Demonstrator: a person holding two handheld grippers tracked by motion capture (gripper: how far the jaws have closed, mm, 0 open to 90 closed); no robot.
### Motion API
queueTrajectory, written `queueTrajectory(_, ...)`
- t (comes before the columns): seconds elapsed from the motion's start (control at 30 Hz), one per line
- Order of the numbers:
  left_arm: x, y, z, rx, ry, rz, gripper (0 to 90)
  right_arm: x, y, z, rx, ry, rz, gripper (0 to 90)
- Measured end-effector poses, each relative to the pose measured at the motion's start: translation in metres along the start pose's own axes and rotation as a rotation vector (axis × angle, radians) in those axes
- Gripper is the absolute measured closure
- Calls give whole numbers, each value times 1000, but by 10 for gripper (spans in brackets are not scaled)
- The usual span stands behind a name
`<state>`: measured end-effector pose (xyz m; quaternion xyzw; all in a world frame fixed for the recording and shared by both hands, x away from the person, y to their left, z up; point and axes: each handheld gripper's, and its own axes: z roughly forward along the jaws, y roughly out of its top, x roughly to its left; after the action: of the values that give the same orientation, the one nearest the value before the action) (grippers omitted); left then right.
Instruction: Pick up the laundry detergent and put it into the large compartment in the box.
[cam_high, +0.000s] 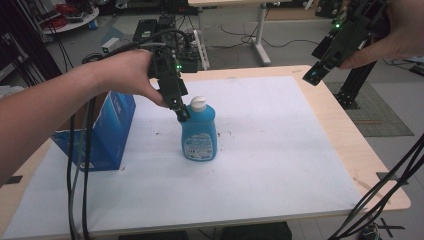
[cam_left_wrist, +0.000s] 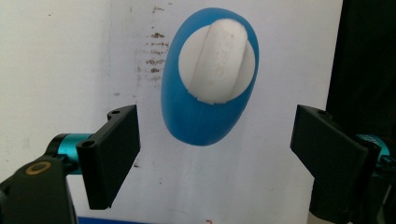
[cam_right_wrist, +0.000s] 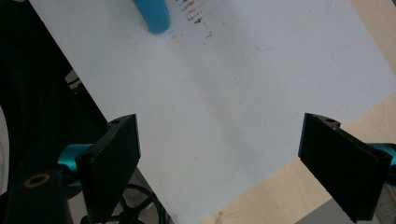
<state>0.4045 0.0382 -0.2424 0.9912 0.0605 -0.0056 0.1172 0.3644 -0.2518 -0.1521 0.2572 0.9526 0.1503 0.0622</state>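
- Left claw hangs above the surface, jaws spread wide, nothing between them; its tip sits just beside the white cap of a blue bottle.
- Left gripper view: looking straight down past the open jaws, the blue bottle lies ahead of and between them, not touched; white cap faces the camera.
- Bottle stands upright on the white sheet, just below and right of the left claw.
- Blue box stands on the surface, left of the left claw and lower, near the person's forearm.
- Right claw is held high, well apart from the bottle, past the far right edge of the sheet; jaws wide open, empty.
- Right gripper view: white sheet below the jaws, bottle's base far ahead to the left, bare wood near the right jaw.
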Motion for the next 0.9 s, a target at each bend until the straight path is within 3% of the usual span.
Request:
queueTrajectory(0.4,1,15,18,14,-14,19,160,-2,-4,1,-2,4,4,120)
queueTrajectory(0.9,0,25,40,66,-12,45,161,-3,-4,2,-1,6,8,121)
